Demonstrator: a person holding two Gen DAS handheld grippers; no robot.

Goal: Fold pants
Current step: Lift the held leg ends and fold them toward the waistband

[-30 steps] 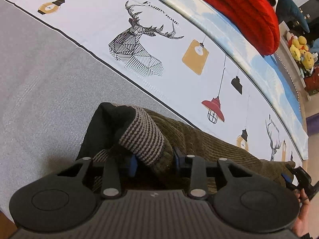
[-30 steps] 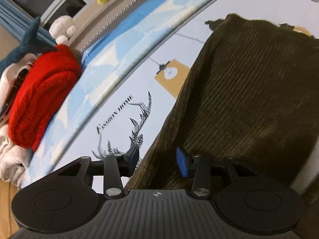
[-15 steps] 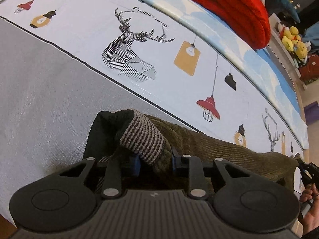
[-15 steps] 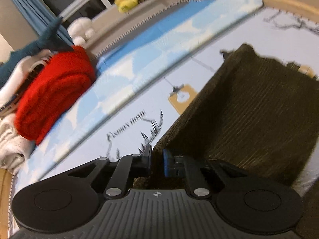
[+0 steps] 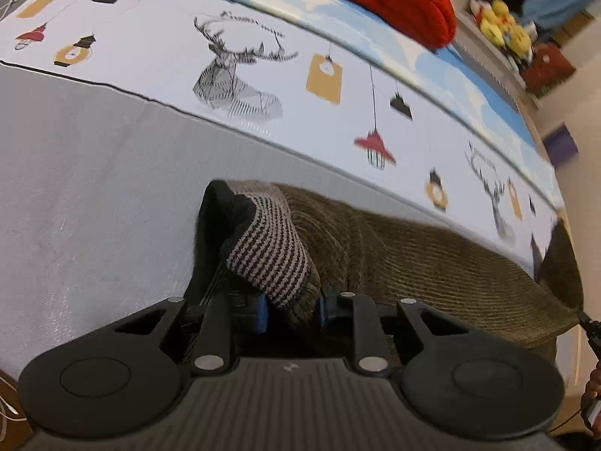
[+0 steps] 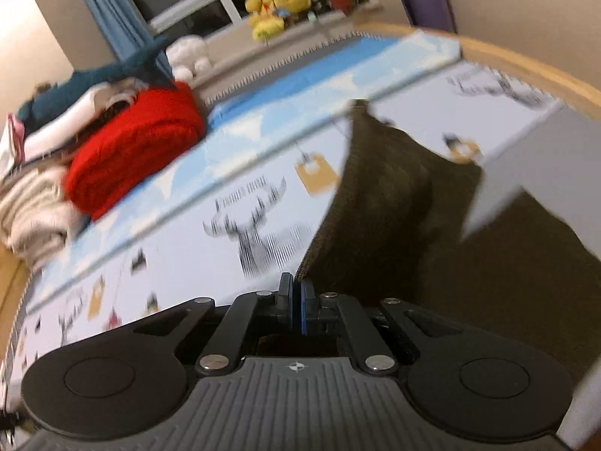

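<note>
The pants (image 5: pixel 413 255) are dark olive corduroy with a striped waistband cuff (image 5: pixel 270 251) and black lining. They lie on the bed. My left gripper (image 5: pixel 291 306) is shut on the waistband end. In the right wrist view my right gripper (image 6: pixel 295 293) is shut on the edge of the other end of the pants (image 6: pixel 394 218), which hangs lifted off the bed. The right view is blurred by motion.
The bed has a grey sheet (image 5: pixel 75 188), a white cover with deer and lamp prints (image 5: pixel 240 75) and a blue strip beyond. A folded red knit (image 6: pixel 135 150) and other clothes lie at the far side. Plush toys (image 6: pixel 278 7) sit on a ledge.
My right gripper has closed on the pants edge and lifted it up off the bed. My left gripper keeps its hold on the waistband and has shifted a little.
</note>
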